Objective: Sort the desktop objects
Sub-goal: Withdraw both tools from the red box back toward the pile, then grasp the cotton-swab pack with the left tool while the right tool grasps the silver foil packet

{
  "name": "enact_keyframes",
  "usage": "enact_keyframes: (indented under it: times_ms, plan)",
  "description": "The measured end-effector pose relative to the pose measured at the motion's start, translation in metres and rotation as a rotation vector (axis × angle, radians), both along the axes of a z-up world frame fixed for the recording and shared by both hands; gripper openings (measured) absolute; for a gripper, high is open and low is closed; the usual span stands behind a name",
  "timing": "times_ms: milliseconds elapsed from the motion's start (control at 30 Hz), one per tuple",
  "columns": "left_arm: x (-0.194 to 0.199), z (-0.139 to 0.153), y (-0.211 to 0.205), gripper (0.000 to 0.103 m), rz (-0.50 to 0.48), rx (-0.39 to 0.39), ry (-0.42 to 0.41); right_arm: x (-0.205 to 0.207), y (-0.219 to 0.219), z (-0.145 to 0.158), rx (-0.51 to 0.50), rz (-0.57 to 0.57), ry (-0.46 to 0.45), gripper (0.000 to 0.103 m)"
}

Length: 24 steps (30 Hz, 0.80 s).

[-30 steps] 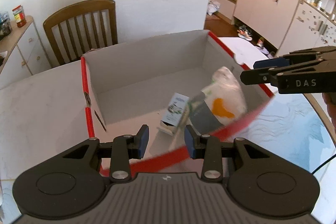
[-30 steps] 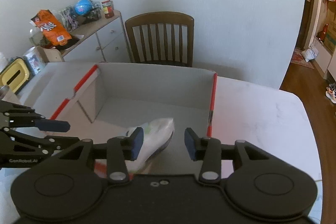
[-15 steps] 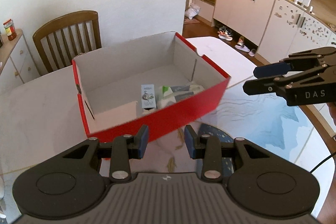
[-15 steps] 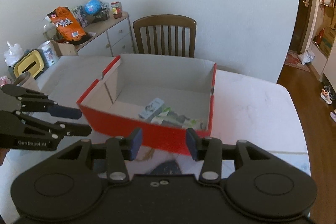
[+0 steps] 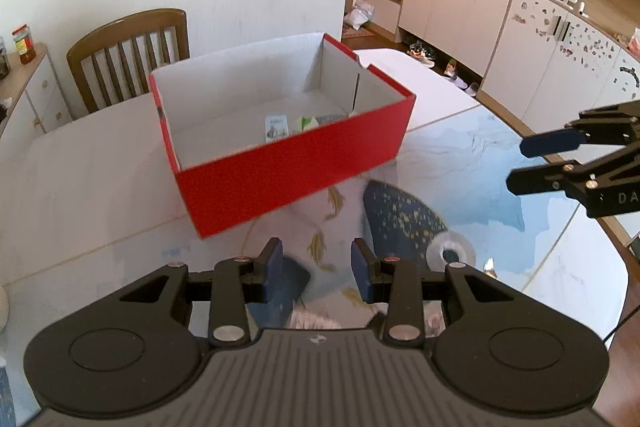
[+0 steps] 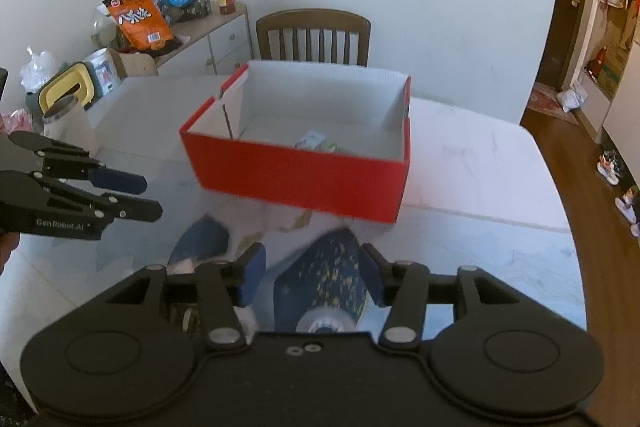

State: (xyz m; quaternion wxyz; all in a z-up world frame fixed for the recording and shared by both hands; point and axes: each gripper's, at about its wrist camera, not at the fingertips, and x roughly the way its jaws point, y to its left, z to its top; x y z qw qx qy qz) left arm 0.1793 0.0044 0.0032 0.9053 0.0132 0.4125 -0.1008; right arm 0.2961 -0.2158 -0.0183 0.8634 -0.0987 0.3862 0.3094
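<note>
Both jaw pairs empty, red box (image 5: 288, 167) well ahead.

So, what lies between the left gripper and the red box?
Only bare table: the left gripper and the red box are parted by the table's fish-patterned top, in the left wrist view.

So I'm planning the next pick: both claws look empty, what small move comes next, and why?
Probably turn toward the clutter beside the table. The left claw holds nothing and the right claw is opening on nothing. Packets already lie in the red box, and no loose item shows on the mat before it.
</note>
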Motion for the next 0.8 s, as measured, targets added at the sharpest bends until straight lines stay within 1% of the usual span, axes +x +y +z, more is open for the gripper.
enact_keyframes:
  times_ms: [133, 233, 333, 400, 467, 600, 700, 733, 767, 800]
  plan:
    - [-0.016, -0.006, 0.001, 0.036, 0.011, -0.008, 0.003, -0.018, -0.006, -0.01, -0.01, -0.005, 0.005, 0.059]
    - [-0.026, -0.012, 0.0, 0.036, 0.017, -0.018, 0.007, -0.033, -0.011, -0.018, -0.008, -0.001, 0.013, 0.059]
    - [-0.037, -0.017, -0.002, 0.04, 0.018, -0.009, 0.004, -0.047, -0.015, -0.023, -0.022, 0.003, 0.004, 0.059]
    - [-0.043, -0.019, -0.003, 0.041, 0.019, -0.003, -0.002, -0.056, -0.017, -0.027, -0.027, 0.004, 0.001, 0.06]
    - [-0.05, -0.021, -0.004, 0.047, 0.028, -0.001, -0.009, -0.062, -0.02, -0.03, -0.023, -0.003, 0.009, 0.061]
    - [-0.059, -0.024, -0.004, 0.047, 0.049, 0.02, -0.017, -0.071, -0.026, -0.039, -0.014, -0.03, 0.028, 0.064]
    - [-0.067, -0.026, -0.001, 0.048, 0.067, 0.013, -0.016, -0.076, -0.03, -0.044, -0.005, -0.047, 0.04, 0.065]
    - [-0.069, -0.027, 0.0, 0.051, 0.078, 0.008, -0.014, -0.077, -0.03, -0.046, -0.005, -0.053, 0.042, 0.065]
    - [-0.07, -0.028, 0.002, 0.06, 0.086, 0.006, -0.011, -0.079, -0.031, -0.047, -0.004, -0.058, 0.043, 0.065]
    - [-0.072, -0.03, 0.003, 0.064, 0.095, 0.004, -0.01, -0.08, -0.032, -0.049, -0.003, -0.063, 0.044, 0.067]
